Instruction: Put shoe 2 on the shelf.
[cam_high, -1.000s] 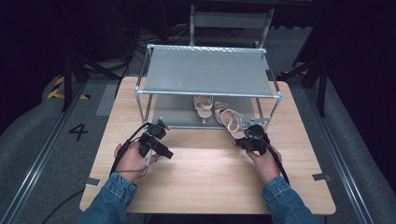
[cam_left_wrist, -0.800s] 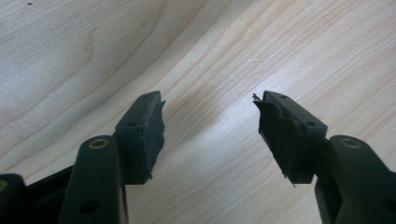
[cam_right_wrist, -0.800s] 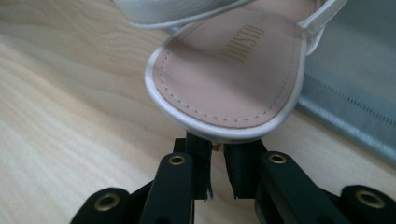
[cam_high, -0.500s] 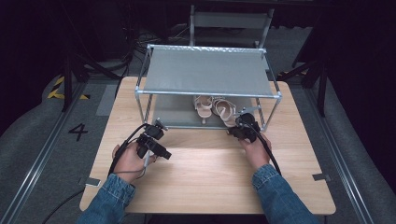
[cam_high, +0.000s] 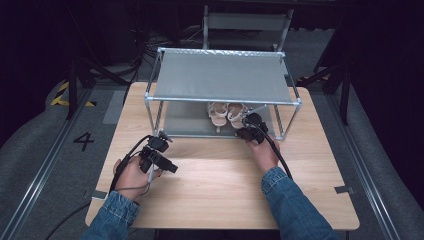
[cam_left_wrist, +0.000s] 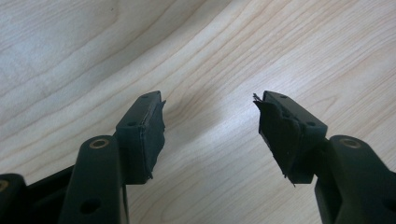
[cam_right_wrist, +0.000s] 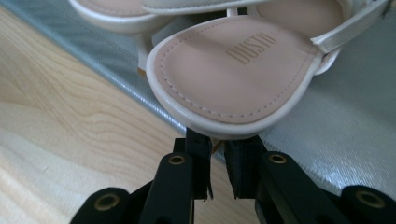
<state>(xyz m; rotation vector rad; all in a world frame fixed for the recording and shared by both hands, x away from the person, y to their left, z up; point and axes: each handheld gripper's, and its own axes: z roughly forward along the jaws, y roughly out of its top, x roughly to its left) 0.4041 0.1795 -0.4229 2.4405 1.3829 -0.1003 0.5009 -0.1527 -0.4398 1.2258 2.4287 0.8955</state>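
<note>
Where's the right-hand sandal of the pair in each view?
High view: right sandal on the rack's lower shelf, just ahead of the right gripper.
Left gripper view: not in it.
Right gripper view: right sandal top centre, heel clamped.
Shared landmark: the wooden table.

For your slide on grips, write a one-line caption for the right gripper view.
Right claw nearly shut on the heel of a white sandal over the grey shelf.

- A pale wooden table (cam_high: 220, 190) stands on grey floor (cam_high: 50, 165).
- A "4" (cam_high: 83, 141) marks the floor off the table's left edge.
- A metal chair (cam_high: 246, 22) stands beyond the far edge, in dark surroundings.
</note>
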